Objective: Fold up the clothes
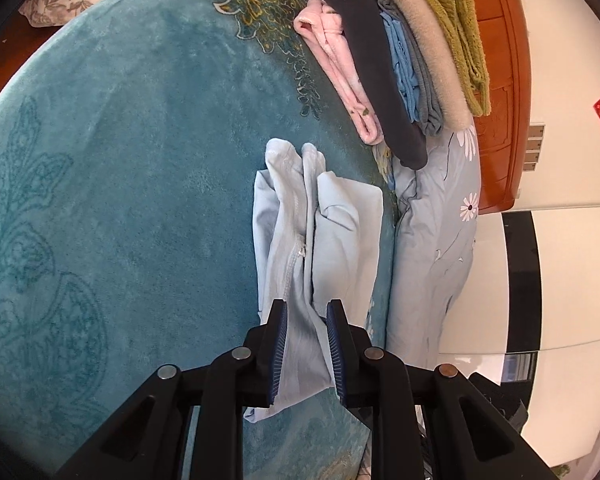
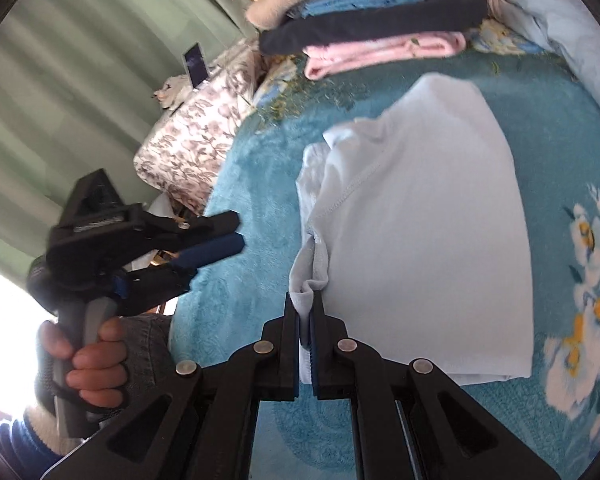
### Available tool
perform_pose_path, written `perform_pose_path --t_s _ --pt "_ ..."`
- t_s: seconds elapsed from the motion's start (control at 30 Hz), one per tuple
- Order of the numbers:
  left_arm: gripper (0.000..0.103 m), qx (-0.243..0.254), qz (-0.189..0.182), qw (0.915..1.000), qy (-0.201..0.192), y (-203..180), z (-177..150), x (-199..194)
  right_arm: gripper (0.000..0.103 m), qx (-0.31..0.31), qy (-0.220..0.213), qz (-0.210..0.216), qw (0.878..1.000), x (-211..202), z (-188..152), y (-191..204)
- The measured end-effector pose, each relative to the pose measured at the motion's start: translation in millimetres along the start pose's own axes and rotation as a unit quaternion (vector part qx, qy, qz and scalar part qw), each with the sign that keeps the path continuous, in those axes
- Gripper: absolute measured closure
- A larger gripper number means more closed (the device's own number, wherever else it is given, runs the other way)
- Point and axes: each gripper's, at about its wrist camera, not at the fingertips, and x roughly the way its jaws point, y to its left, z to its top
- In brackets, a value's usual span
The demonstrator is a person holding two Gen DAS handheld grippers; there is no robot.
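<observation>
The right tongs (image 2: 305, 312) are clenched on a bunched edge of the pale blue garment (image 2: 420, 220), which is pinched between the two pads at the near corner of the cloth. Ahead of these tongs the garment is spread, partly folded, across the teal bed cover (image 2: 252, 184). The left tongs (image 1: 307, 320) are held parted, with the garment's near edge seen between the pads; from this view alone it is hard to say whether the cloth is touched, but in the right wrist view the left tongs (image 2: 220, 246) are seen off to the side, well apart from the garment and holding nothing. Beyond the garment, further ahead of both tongs, a stack of folded clothes (image 1: 400, 52) is piled on the bed.

The step in hand is judged to be a fold of the pale blue garment, with one corner already gripped. The next move seems to call for the left tongs to be closed on the matching edge, so that both corners can be lifted and carried over evenly.
</observation>
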Motion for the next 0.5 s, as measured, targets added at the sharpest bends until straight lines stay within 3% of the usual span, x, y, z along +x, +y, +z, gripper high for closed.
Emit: perform_pose_path --t_s 0.2,0.4,0.5 --pt "0.077 0.018 0.022 0.9994 0.022 -3 -7 16 0.099 -0.014 0.060 -0.035 0.998 30 -17 0" --pt "0.076 0.045 0.037 0.9980 0.025 -16 1 27 0.096 -0.037 0.078 -0.055 0.995 42 -18 4" --pt "0.067 0.069 0.043 0.9964 0.022 -32 13 33 0.095 -0.055 0.073 -0.065 0.994 35 -16 9"
